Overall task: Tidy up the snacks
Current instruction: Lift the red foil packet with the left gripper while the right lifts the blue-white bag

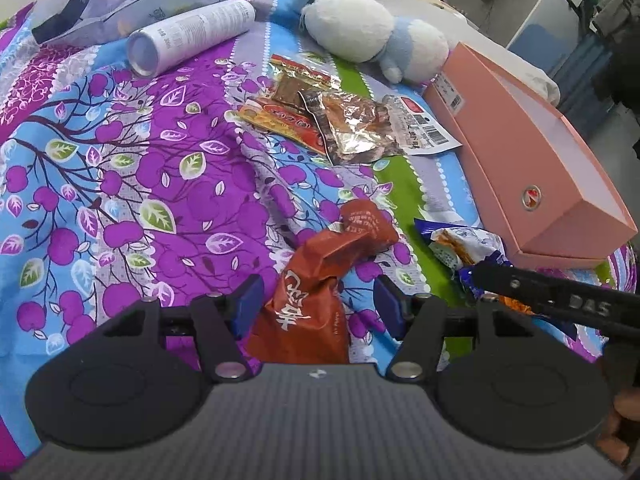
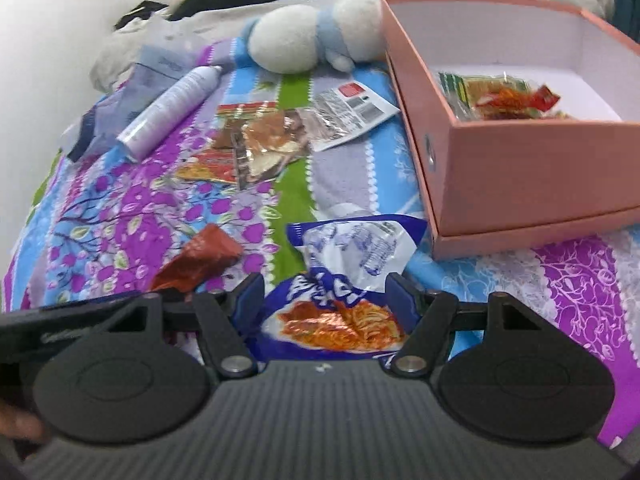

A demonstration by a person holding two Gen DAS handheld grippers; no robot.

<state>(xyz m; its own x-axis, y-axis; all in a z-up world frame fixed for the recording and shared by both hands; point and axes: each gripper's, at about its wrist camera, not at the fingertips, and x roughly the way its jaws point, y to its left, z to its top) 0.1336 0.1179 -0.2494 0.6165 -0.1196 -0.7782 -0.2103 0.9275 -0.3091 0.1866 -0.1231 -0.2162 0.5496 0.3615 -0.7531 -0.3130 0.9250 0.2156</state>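
1. Across the bed (image 1: 120, 184): cotton spread, purple fruit-tree print, blue and green stripes; white wall at far left.
2. Far right: pink cardboard box (image 2: 520, 168), rectangular, white-lined, one crinkly snack inside (image 2: 496, 96).
3. Far middle: glossy foil packets (image 1: 320, 120), smooth white tube (image 1: 192, 36), plush toy (image 1: 360, 32).
4. Near left tongs (image 1: 318, 300): released, astride rust-brown crumpled pouch (image 1: 328, 276).
5. Near right tongs (image 2: 324, 300): released, astride blue-white noodle packet (image 2: 344, 280).

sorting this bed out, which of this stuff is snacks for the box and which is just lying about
For the job: pink box, packet already inside, blue noodle packet, red-brown packet, pile of foil packets.

Just lying about: plush toy, spray can, plastic bag, bedsheet.
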